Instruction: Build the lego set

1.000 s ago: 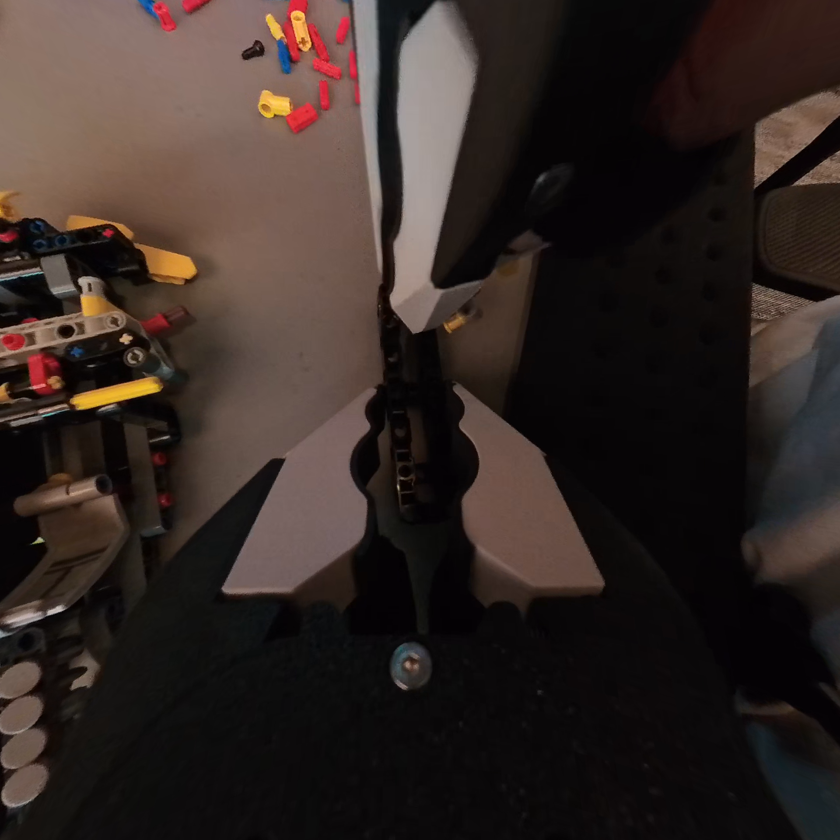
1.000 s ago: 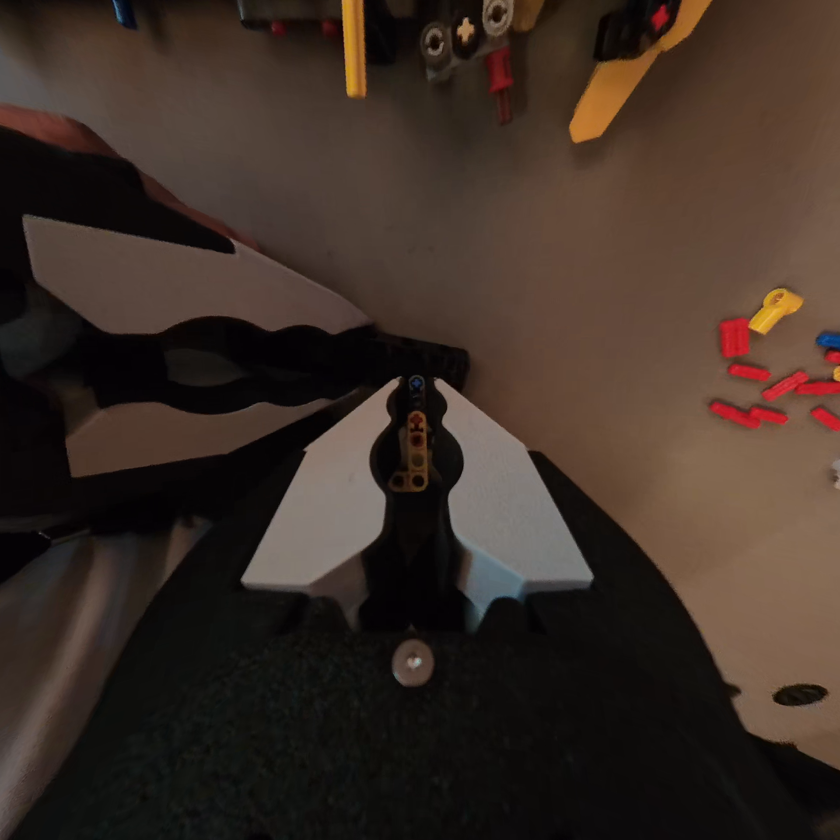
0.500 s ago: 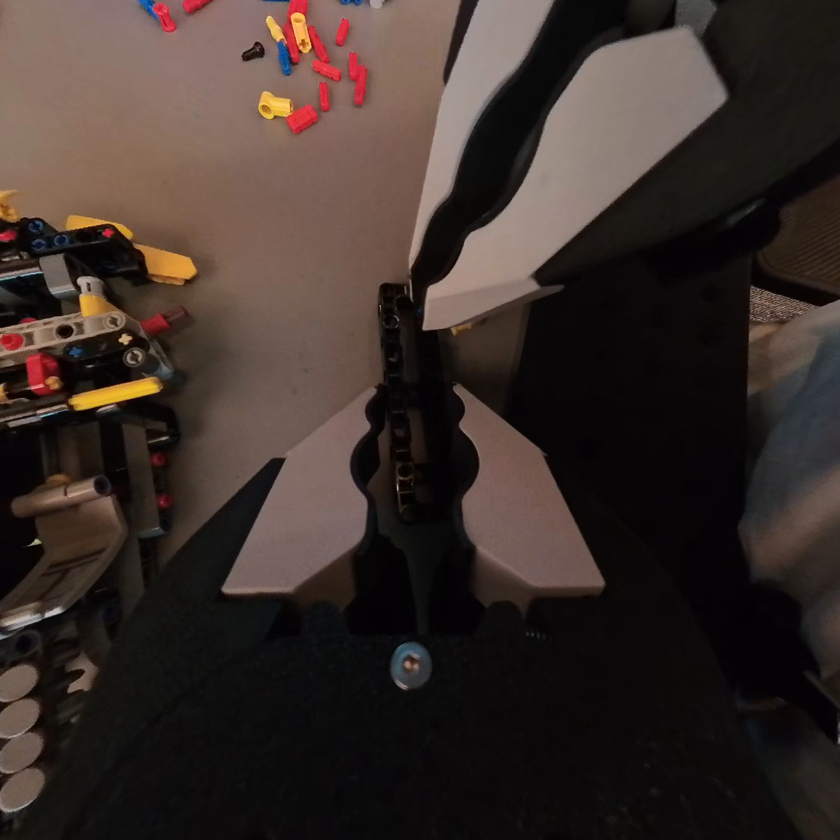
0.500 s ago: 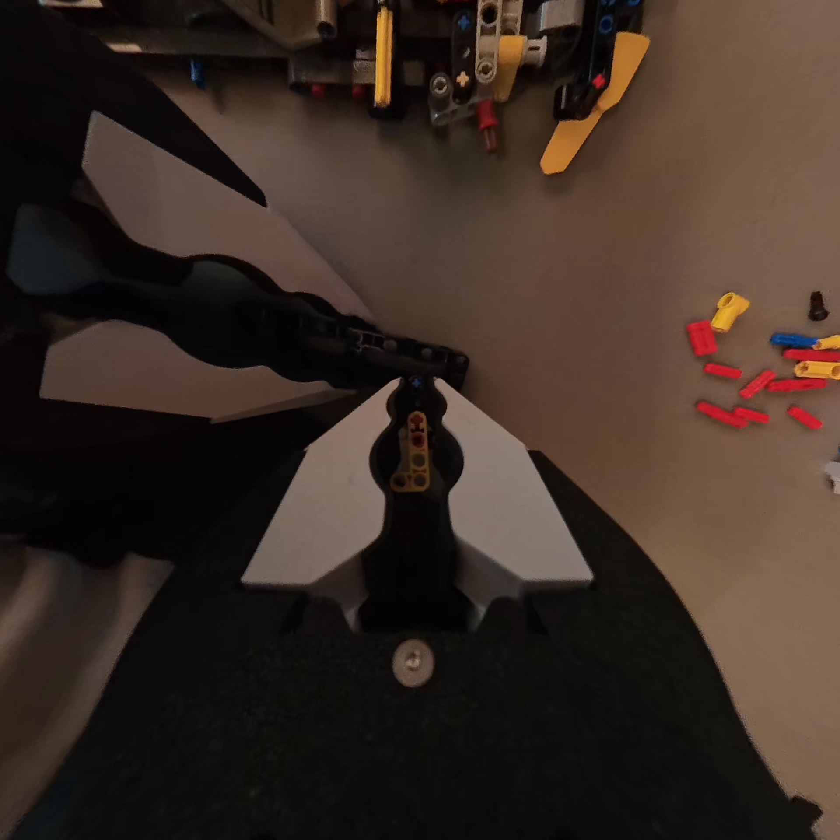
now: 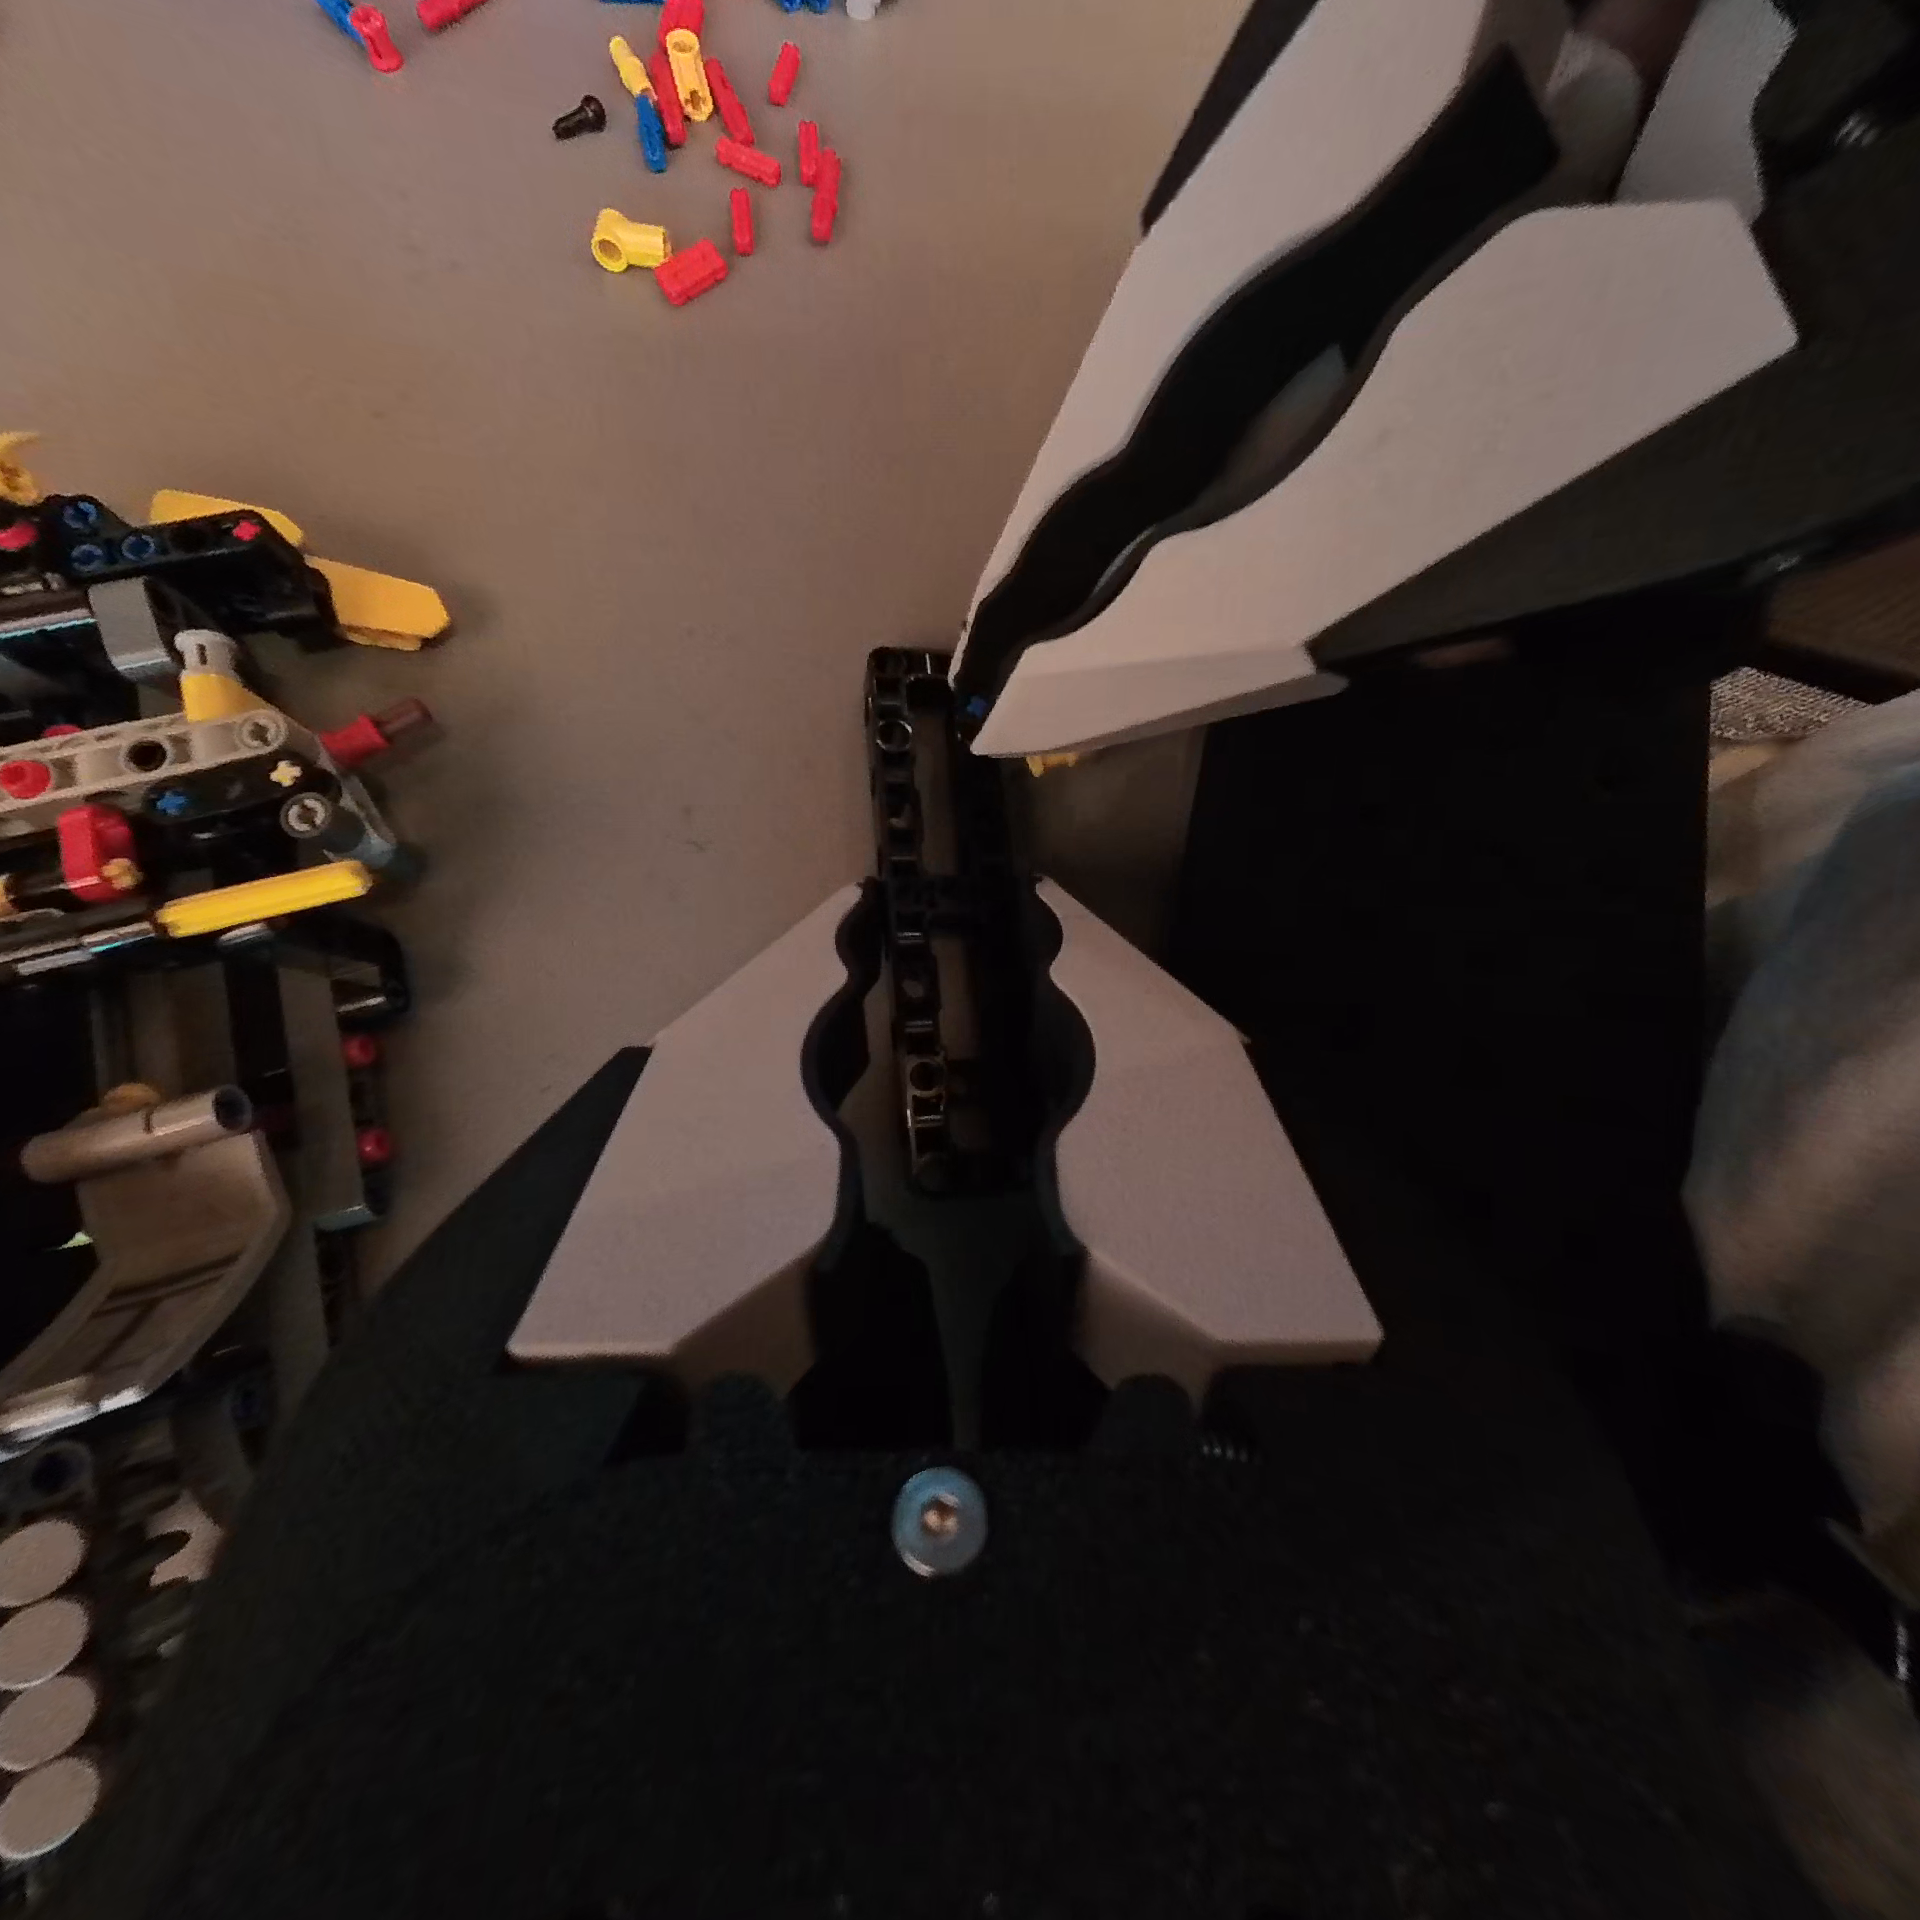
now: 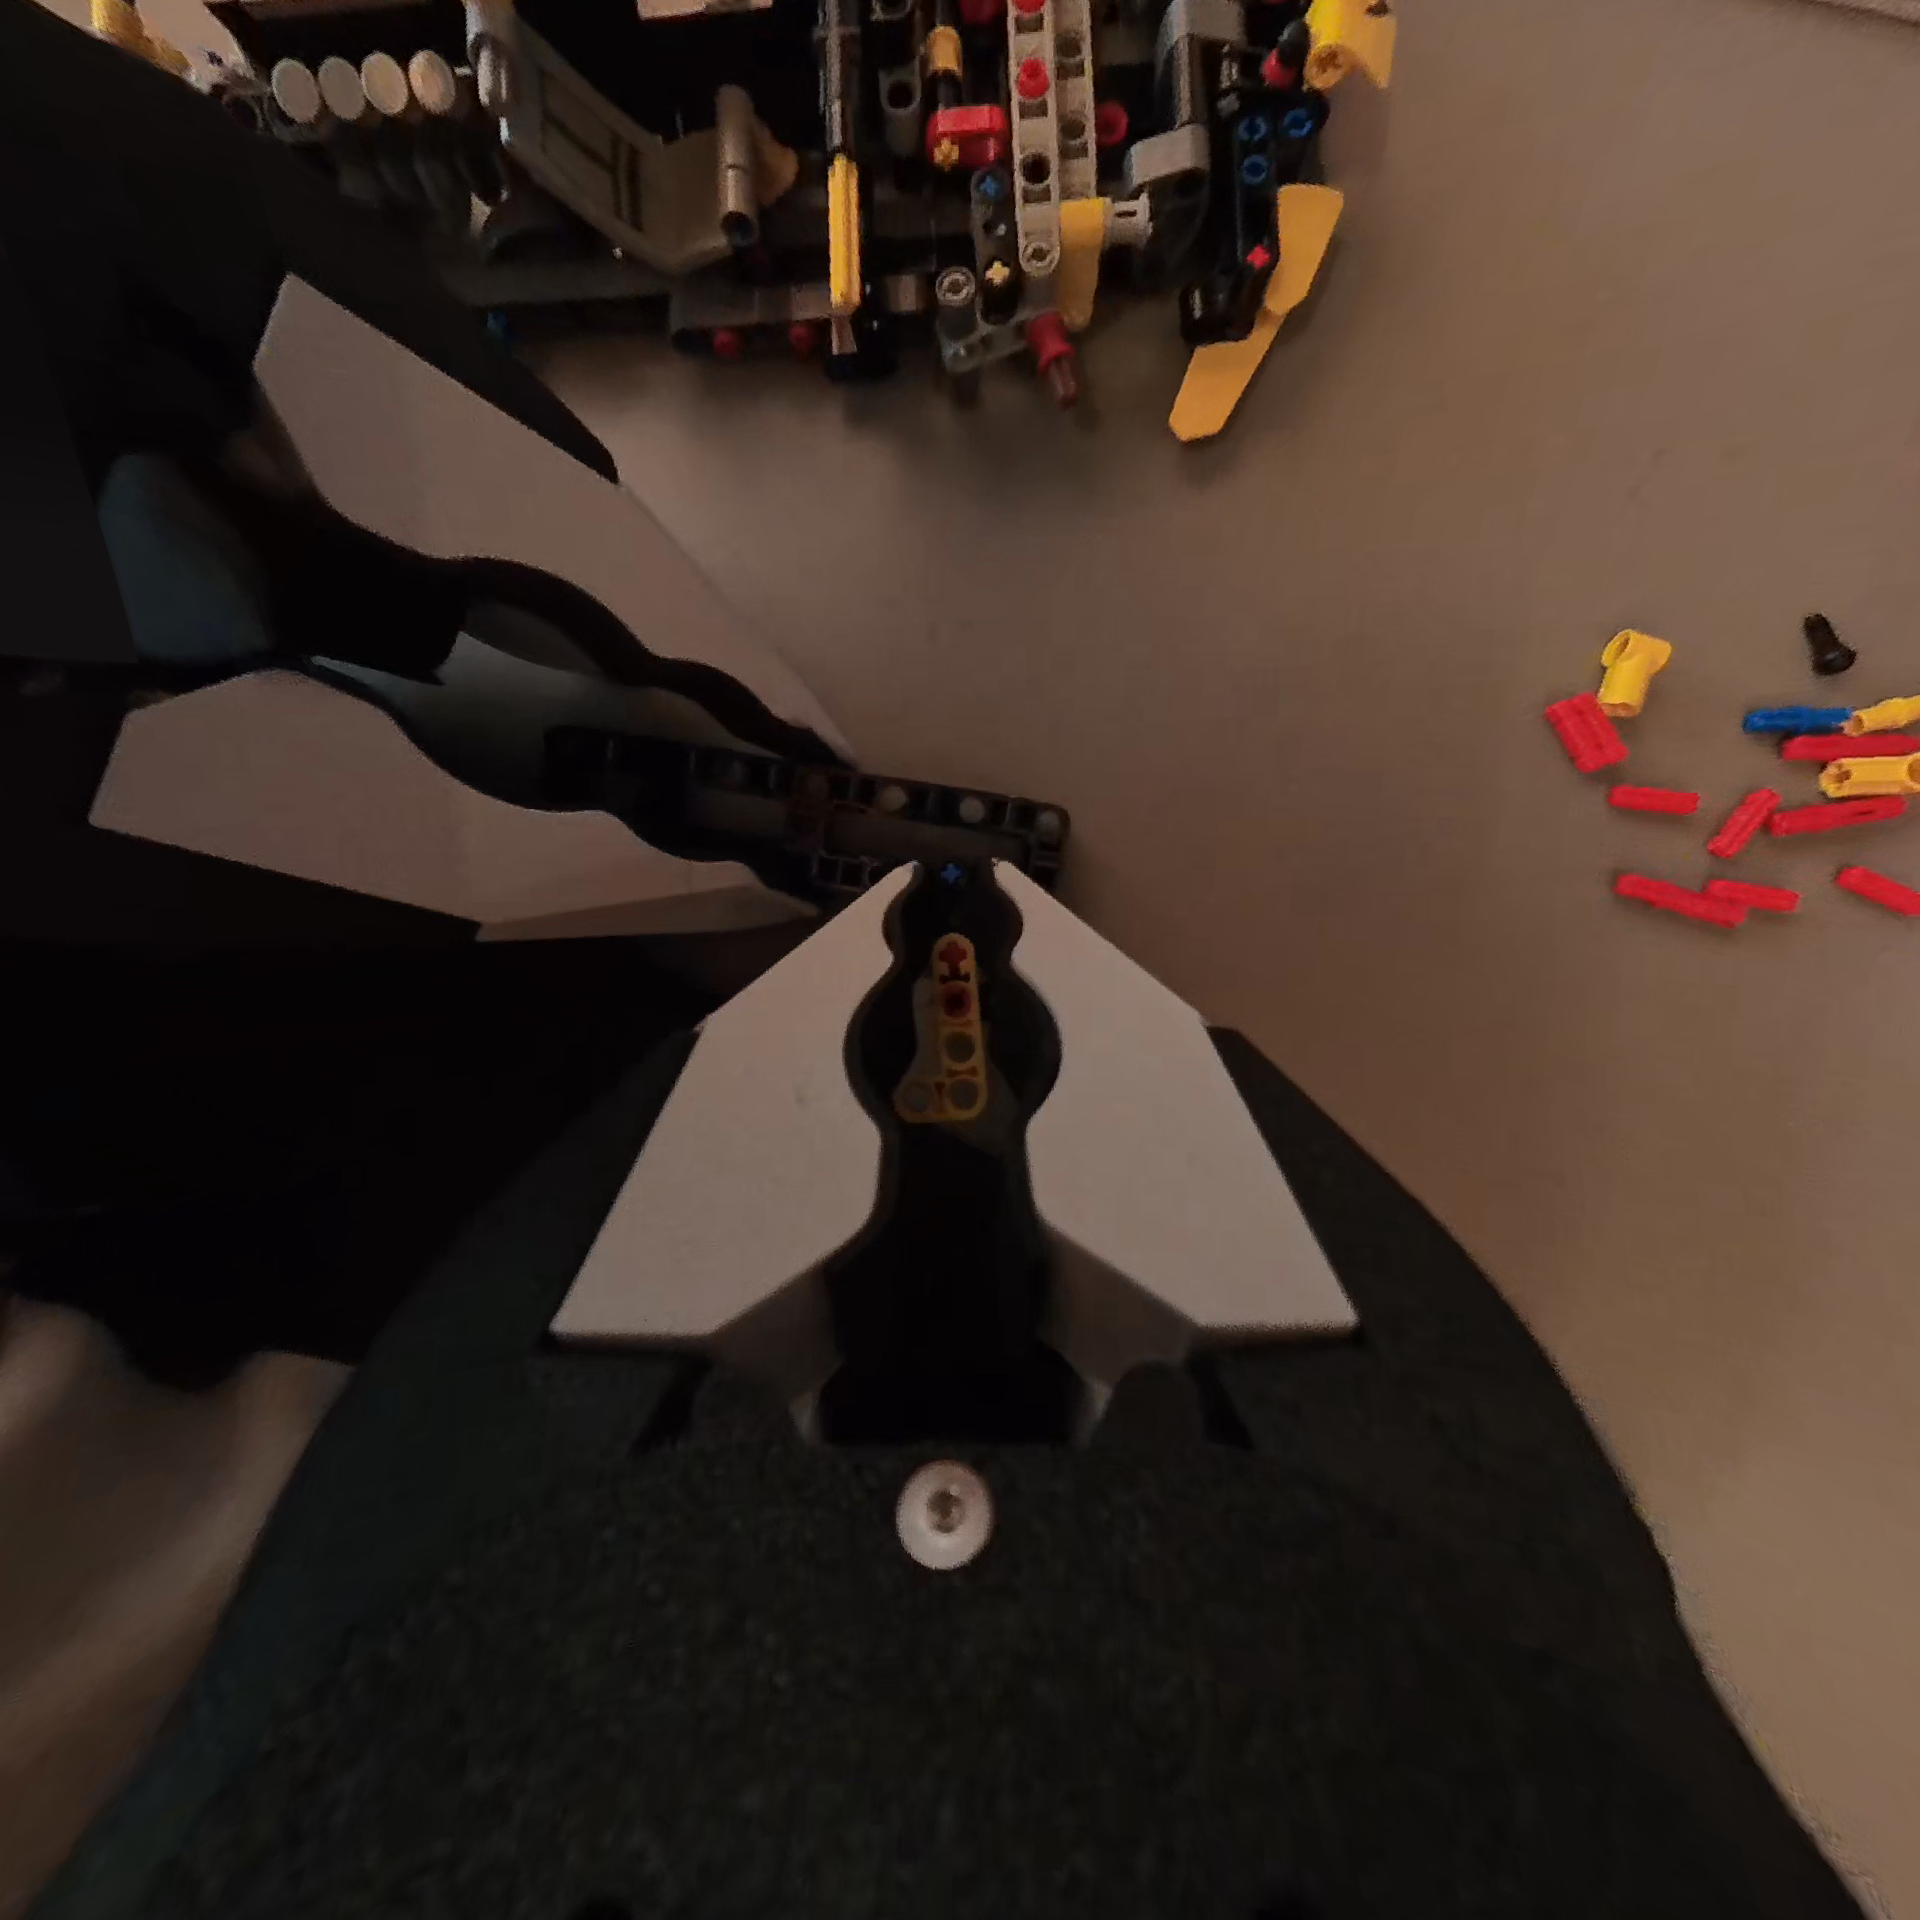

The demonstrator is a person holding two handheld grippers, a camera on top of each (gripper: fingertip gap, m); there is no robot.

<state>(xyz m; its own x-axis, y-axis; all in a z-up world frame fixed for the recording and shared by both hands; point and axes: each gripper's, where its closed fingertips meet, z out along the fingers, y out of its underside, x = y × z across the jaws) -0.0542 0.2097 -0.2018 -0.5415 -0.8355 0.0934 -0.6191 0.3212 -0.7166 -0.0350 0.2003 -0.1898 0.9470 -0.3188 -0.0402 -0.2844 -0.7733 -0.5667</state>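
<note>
My left gripper (image 5: 951, 888) is shut on a long black holed frame (image 5: 914, 831) that sticks out past its fingertips over the beige table. In the right wrist view this gripper (image 6: 821, 821) comes in from the left with the frame (image 6: 935, 816) lying crosswise. My right gripper (image 6: 954, 871) is shut on a small yellow connector (image 6: 951, 1029) with a blue pin (image 6: 951, 875) at its tip. The pin sits against the frame's side near its far end. In the left wrist view the right gripper (image 5: 968, 712) reaches down from the upper right to the frame's end.
A partly built black, grey and yellow model (image 5: 156, 779) stands at the left, and at the top of the right wrist view (image 6: 987, 177). Loose red, blue and yellow pins (image 5: 717, 135) lie beyond it, at the right in the right wrist view (image 6: 1766, 790). Pale cloth (image 5: 1818, 1039) lies right. Less than 4 cm separates the two grippers' tips.
The right gripper has swung up and to the right, baring the black frame's far end. The right wrist view has pulled back, showing more of the model. The left gripper has held still.
</note>
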